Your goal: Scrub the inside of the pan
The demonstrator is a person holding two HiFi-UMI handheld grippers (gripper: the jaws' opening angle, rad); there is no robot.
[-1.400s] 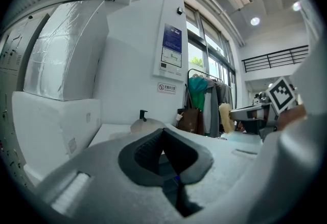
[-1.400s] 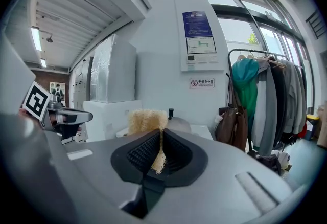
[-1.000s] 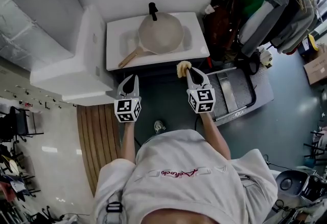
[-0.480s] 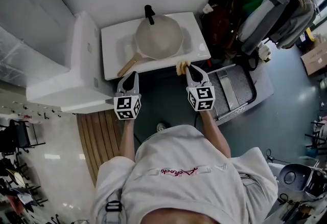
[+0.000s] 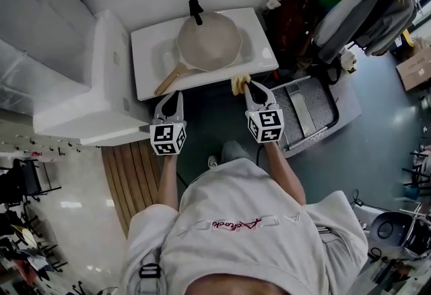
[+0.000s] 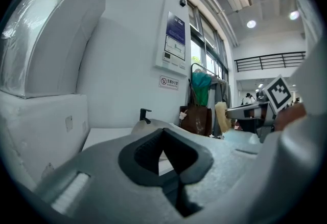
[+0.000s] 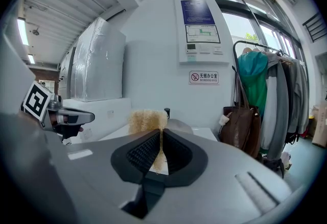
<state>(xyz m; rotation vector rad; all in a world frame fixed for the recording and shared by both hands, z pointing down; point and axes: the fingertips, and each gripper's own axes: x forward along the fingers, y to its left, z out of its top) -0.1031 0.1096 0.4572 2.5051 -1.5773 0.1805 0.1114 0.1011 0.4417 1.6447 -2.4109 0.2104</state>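
On my head view, the biggest thing is the white plastic-wrapped block (image 5: 94, 78) filling the left of the frame, and pressed against its right side, at upper centre, is the white worktop (image 5: 151, 51) with its sunken basin. To the right of that I see a rack of hanging clothes (image 5: 363, 4) in the upper right corner, and below it a folded grey metal frame (image 5: 306, 115) lying on the floor. The pan (image 5: 209, 41) sits in the basin, open side up. Its wooden handle (image 5: 170, 79) reaches toward the lower left, over the worktop's near edge. The left hand-held gripper (image 5: 172, 95) hangs just below that handle, short of the worktop. Its own view shows its jaws drawn together with nothing between them. The right hand-held gripper (image 5: 248, 86) is at the worktop's front edge, to the lower right of the pan, clamped on a pale yellow fibrous scrubber (image 5: 240, 83) that sticks up past the pads and is not touching the pan. A black tap (image 5: 196, 11) stands at the pan's far rim.
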